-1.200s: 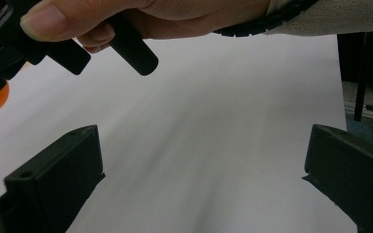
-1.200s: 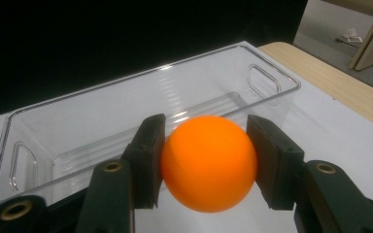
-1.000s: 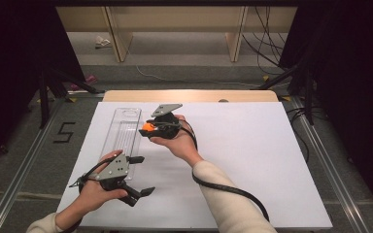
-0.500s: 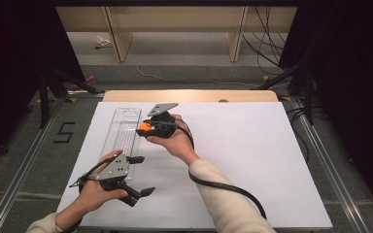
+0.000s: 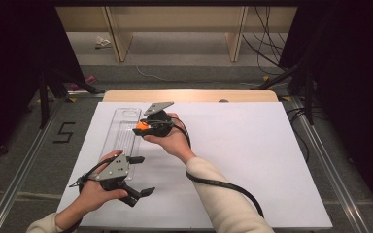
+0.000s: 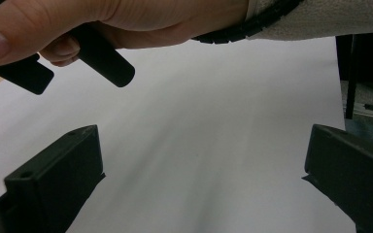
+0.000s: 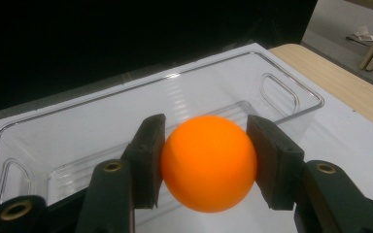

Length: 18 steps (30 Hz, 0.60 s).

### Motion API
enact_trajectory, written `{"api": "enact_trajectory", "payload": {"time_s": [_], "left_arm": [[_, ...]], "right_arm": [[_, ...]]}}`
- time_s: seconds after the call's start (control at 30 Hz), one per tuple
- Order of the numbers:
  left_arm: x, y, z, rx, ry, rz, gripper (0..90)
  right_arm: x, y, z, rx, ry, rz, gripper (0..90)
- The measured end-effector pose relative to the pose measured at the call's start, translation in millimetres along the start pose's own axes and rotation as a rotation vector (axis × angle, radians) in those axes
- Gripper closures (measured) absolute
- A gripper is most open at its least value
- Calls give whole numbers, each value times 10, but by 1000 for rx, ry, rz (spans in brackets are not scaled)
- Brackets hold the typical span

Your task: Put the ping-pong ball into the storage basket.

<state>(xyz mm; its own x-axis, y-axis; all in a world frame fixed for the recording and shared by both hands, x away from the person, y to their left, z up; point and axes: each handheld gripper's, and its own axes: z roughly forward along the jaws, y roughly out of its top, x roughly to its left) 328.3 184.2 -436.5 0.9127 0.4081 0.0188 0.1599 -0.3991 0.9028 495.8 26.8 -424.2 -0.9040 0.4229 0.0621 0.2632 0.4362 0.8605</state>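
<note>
An orange ball [image 7: 208, 170] is clamped between the pads of my right gripper [image 7: 206, 125], which is shut on it. In the high view that gripper [image 5: 141, 127] holds the ball [image 5: 142, 125] at the right rim of a long clear plastic tray [image 5: 121, 136]. The tray [image 7: 126, 111] lies just beyond the ball and looks to have nothing in it. My left gripper [image 5: 143, 175] rests low near the front left of the white table, jaws wide apart with nothing between them. Seen from the left gripper [image 6: 201, 165], only bare white surface lies between its jaws.
A white sheet [image 5: 252, 160] covers the table, with a wooden strip [image 5: 189, 95] along its far edge. The right hand and its cable [image 6: 233, 31] hang above the left gripper's field. Wide free room lies to the right of both hands.
The right gripper with the ball has edged slightly left toward the tray. The left gripper has stayed put.
</note>
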Motion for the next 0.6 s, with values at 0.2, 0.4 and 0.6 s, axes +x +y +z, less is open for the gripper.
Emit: {"api": "enact_trajectory", "payload": {"time_s": [0.2,0.4,0.6], "left_arm": [[-1,1,0,0,0,0,0],[0,0,0,0,0,1,0],[-2,1,0,1,0,1,0]], "right_arm": [[16,34,34,1,5,-4,514],[28,60,59,3,9,-10,514],[33,68,79,2,11,-9,514]]}}
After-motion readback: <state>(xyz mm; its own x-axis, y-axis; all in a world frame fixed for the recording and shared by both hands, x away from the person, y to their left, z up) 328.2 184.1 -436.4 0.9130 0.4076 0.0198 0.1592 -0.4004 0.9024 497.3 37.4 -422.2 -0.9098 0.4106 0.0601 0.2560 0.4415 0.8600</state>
